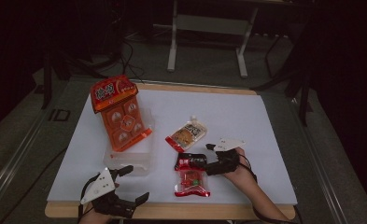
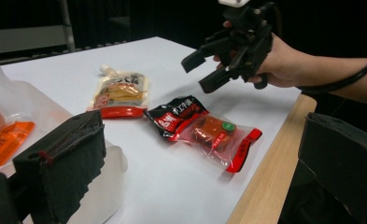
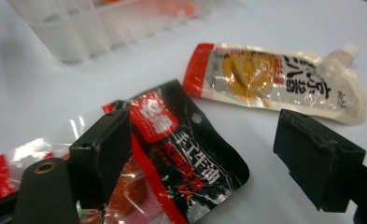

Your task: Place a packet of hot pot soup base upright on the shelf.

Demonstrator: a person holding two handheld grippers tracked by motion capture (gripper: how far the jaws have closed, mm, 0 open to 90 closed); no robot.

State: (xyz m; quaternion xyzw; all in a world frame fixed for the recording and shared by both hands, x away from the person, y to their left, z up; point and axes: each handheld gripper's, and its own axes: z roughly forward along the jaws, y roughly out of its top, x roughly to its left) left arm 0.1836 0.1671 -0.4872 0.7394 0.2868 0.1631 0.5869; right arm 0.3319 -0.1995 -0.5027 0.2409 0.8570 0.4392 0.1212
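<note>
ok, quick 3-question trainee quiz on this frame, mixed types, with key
1. True or false: the right gripper is shut on the black-and-red packet.
2. Which thing lies nearest the right gripper? A) the orange bag B) the black-and-red packet C) the spouted pouch
3. Fill in: the orange bag leans in the clear ___.

Key: 1 false, the jaws stand open just above the packet's black end. 2 B. 3 container.

Black two-jaw tools [image 1: 125, 185] with grey three-cornered plates and trailing black cables.
</note>
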